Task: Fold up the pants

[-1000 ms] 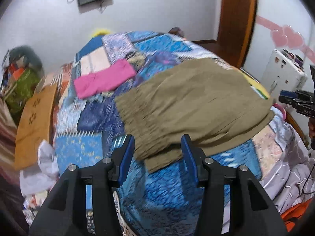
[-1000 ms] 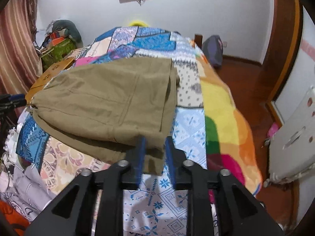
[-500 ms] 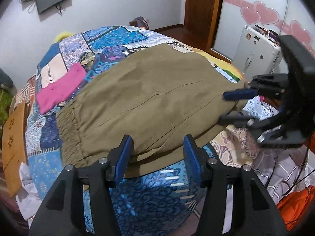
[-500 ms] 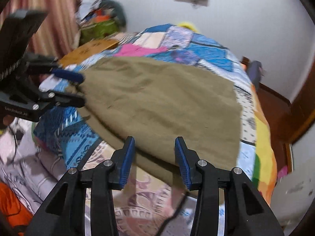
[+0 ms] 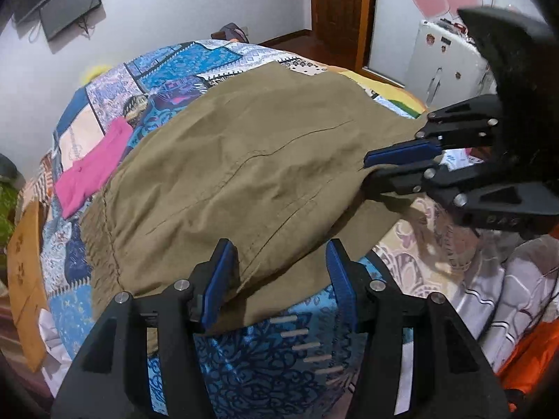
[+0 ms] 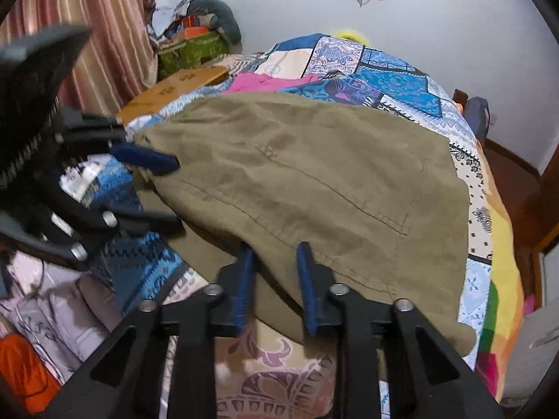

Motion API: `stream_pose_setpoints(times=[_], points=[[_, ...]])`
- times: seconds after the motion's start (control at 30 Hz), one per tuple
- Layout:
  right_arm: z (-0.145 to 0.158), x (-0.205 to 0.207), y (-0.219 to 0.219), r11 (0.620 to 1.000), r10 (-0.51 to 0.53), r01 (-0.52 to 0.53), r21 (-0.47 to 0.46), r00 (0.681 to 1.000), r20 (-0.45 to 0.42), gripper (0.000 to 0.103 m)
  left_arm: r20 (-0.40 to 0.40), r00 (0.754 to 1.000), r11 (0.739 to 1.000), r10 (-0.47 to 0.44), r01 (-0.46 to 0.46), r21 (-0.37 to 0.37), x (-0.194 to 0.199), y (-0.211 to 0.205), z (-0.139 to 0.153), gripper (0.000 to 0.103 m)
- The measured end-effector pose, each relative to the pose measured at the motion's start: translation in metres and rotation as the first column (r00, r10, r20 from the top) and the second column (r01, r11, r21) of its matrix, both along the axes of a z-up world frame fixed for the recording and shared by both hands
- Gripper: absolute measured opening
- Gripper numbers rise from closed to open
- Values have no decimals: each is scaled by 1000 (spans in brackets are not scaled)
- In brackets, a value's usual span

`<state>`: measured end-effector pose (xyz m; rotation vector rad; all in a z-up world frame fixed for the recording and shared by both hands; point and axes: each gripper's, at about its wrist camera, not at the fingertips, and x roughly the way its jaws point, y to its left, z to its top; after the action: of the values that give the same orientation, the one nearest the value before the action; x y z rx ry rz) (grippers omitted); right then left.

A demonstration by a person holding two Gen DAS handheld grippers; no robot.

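Observation:
The olive-brown pants (image 5: 244,174) lie folded across the patchwork quilt; they also show in the right wrist view (image 6: 314,174). My left gripper (image 5: 279,279) is open, its blue pads straddling the near edge of the pants close to the waistband side. My right gripper (image 6: 274,279) is open at the near hem edge, jaws narrower than before, fabric between them. It shows side-on in the left wrist view (image 5: 370,174), jaws around the pants edge. The left gripper shows in the right wrist view (image 6: 164,192).
A folded pink garment (image 5: 94,167) lies on the quilt (image 5: 195,63) beyond the pants. A wooden board (image 5: 24,279) stands at the bed's left side. A white appliance (image 5: 447,70) and wooden door stand at right. Rumpled sheets (image 5: 489,296) hang below.
Both grippers have swung along the near edge toward each other. The right gripper, shut on the hem a second ago, opened and has now narrowed around the edge. The left stayed open.

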<state>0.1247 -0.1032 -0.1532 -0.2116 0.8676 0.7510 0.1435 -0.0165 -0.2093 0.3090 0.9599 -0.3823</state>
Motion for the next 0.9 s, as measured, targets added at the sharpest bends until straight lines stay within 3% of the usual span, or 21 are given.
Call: stream_pose_setpoints(times=[0.17, 0.33, 0.77, 0.9], points=[[9, -3, 0, 999, -4, 3, 34, 1000, 11, 9, 71, 997, 998, 9, -13, 53, 3, -5, 3, 54], [17, -8, -6, 998, -3, 2, 60, 1000, 7, 8, 102, 995, 999, 4, -9, 41, -1, -5, 10, 26], [9, -25, -7, 999, -2, 3, 42, 1000, -20, 8, 36, 999, 997, 30, -27, -69, -20, 4, 4, 24], [8, -25, -8, 999, -9, 11, 39, 999, -46, 13, 4, 1000, 997, 26, -25, -78, -24, 6, 7, 28]])
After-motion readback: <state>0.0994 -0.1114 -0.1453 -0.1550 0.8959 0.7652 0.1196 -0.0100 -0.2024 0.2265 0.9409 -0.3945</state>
